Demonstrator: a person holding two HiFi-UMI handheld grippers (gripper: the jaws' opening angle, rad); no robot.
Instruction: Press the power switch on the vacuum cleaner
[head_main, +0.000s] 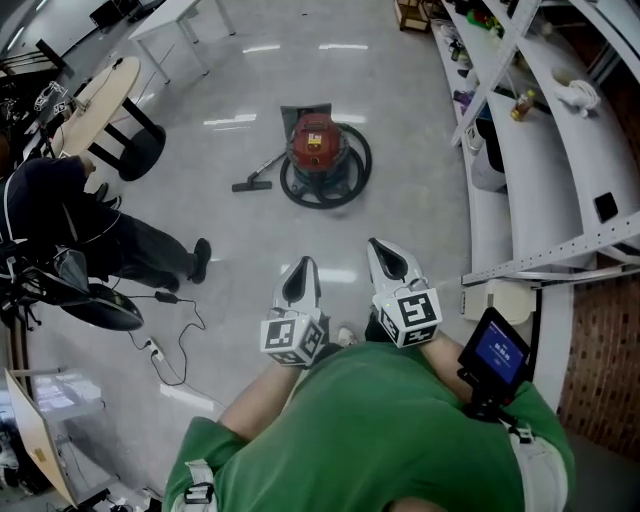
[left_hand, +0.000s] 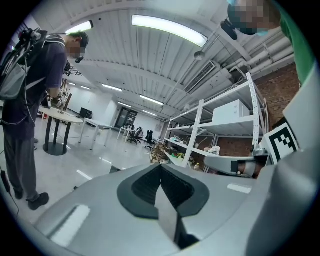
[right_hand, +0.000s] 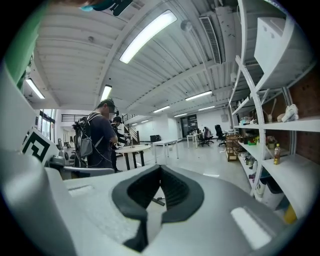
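Note:
A red vacuum cleaner (head_main: 318, 143) stands on the pale floor some way ahead, with its black hose coiled round its base. Its floor nozzle (head_main: 250, 184) lies to its left. My left gripper (head_main: 305, 264) and right gripper (head_main: 377, 245) are held side by side close to my chest, pointing toward the vacuum and well short of it. In the left gripper view the left gripper (left_hand: 160, 165) has its tips together and holds nothing. In the right gripper view the right gripper (right_hand: 160, 167) is likewise shut and empty, and the floor nozzle (right_hand: 158, 201) shows through the hollow between its pads.
A person in dark clothes (head_main: 60, 215) stands at the left beside a round table (head_main: 100, 100). Cables and a power strip (head_main: 160, 350) lie on the floor near them. White shelving (head_main: 540, 160) lines the right side. A small screen (head_main: 497, 350) sits by my right arm.

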